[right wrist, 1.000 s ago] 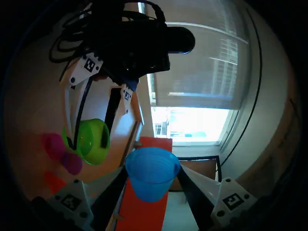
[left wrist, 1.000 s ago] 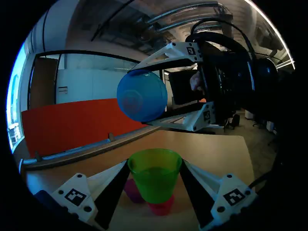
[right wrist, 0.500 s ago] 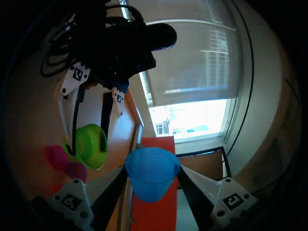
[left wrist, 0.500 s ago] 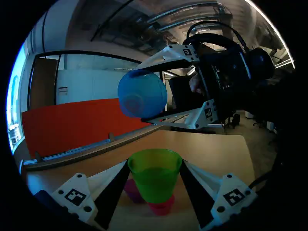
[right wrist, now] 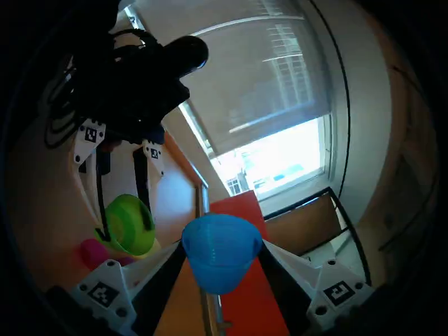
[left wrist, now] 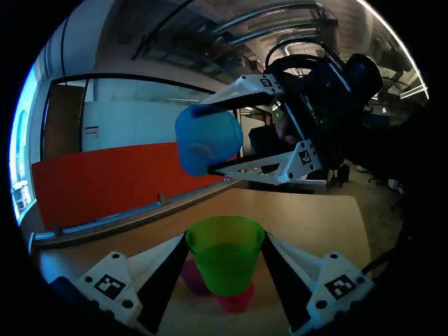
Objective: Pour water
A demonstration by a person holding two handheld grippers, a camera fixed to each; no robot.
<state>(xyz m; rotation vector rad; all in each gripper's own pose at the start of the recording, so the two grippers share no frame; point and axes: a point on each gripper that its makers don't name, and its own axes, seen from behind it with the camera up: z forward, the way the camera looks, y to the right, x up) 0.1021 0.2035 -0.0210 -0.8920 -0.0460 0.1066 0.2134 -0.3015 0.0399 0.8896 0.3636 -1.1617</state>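
In the left gripper view we find a purple cup (left wrist: 192,276) and a red cup (left wrist: 236,300) low on the table (left wrist: 319,213), both partly hidden behind the green cup (left wrist: 225,255). The left gripper (left wrist: 224,239) is clamped on that green cup, a finger pressing each side, holding it upright with its mouth open to the top.

Above and beyond it hangs the blue cup (left wrist: 206,140), tipped over with its base turned toward us. In the right gripper view the right gripper (right wrist: 222,247) is closed on this blue cup, both fingers against its walls. Black cables (right wrist: 61,106) loop over the far gripper's dark body.

Both cups are translucent plastic, round and tapered, and the blue one is faintly ribbed. The gripper fingers are white with black inner faces.

The table is pale, smooth wood. An orange partition (left wrist: 106,179) runs along its far edge. A bright window (right wrist: 269,168) sits under a lowered blind (right wrist: 257,84), and pipes (left wrist: 263,25) cross the ceiling.
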